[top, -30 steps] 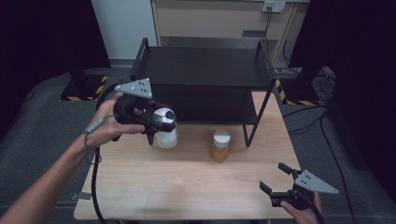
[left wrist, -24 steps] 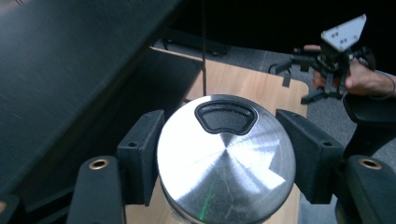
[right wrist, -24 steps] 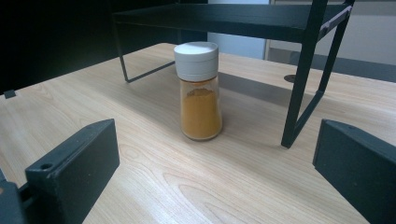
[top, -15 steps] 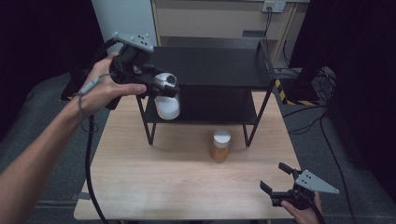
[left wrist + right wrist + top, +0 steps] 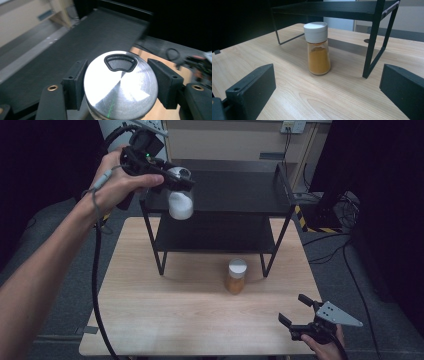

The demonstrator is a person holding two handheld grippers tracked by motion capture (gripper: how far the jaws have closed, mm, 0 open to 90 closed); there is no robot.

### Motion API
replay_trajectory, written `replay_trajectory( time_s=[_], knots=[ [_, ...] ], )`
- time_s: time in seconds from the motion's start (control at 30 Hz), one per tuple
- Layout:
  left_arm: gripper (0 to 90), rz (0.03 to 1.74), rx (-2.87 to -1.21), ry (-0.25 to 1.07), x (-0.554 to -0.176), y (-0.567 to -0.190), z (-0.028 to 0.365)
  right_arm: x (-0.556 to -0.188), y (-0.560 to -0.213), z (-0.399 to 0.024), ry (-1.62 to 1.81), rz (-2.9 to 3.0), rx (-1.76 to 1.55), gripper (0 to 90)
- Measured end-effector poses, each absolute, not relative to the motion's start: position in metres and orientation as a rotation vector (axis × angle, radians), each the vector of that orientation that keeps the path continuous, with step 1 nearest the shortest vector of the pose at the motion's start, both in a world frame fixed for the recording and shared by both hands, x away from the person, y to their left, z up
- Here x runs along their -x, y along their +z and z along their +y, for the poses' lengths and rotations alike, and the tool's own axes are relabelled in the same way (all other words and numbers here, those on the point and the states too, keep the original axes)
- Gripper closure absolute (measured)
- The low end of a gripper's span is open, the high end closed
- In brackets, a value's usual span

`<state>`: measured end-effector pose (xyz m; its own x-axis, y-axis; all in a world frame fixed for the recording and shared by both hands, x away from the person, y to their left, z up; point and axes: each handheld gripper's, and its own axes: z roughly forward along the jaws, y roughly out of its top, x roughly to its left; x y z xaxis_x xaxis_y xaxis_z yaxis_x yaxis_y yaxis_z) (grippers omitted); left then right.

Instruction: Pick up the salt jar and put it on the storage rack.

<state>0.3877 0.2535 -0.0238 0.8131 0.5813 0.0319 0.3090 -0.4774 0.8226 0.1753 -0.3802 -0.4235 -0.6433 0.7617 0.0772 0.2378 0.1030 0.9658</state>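
From the high view, the left gripper [image 5: 184, 179] is lifted to the level of the top shelf of the black rack [image 5: 235, 195], at its front left corner. Its jaws are clamped on the silver cap of a white shaker [image 5: 180, 202], which hangs clear of the table [image 5: 165, 305] — just in front of the rack's top shelf edge. An orange jar [image 5: 235, 276] with a white lid stands on the table in front of the rack, near its right front leg. The right gripper [image 5: 299, 317] sits low at the table's near right corner, well apart from the rack, jaws spread with nothing between them.

In the left gripper view, the two pads press the shaker's [image 5: 121, 85] round metal cap from either side; the rack's [image 5: 75, 50] dark top shelf lies behind it.

In the right gripper view, the wide-apart jaws frame the jar [image 5: 318, 48] — upright on the table [image 5: 317, 97], just left of a rack [image 5: 374, 37] leg.
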Motion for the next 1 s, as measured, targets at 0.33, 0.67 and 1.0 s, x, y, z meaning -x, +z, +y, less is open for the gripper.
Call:
replay_trajectory(
  time_s=[0.33, 0.67, 1.0],
  knots=[
    [33.7, 0.832, -2.006, 0.438, -0.424, -0.020, 0.246, -0.176, -0.425, -0.382, 1.572, 1.941, -0.981, 0.7],
    [33.7, 1.010, -1.964, 0.514, -0.457, -0.025, 0.233, -0.177, -0.425, -0.382, 1.577, 1.942, -0.982, 0.8],
    [33.7, 1.057, -1.968, 0.513, -0.471, -0.037, 0.235, -0.177, -0.425, -0.383, 1.582, 1.944, -0.980, 0.7]
  ],
)
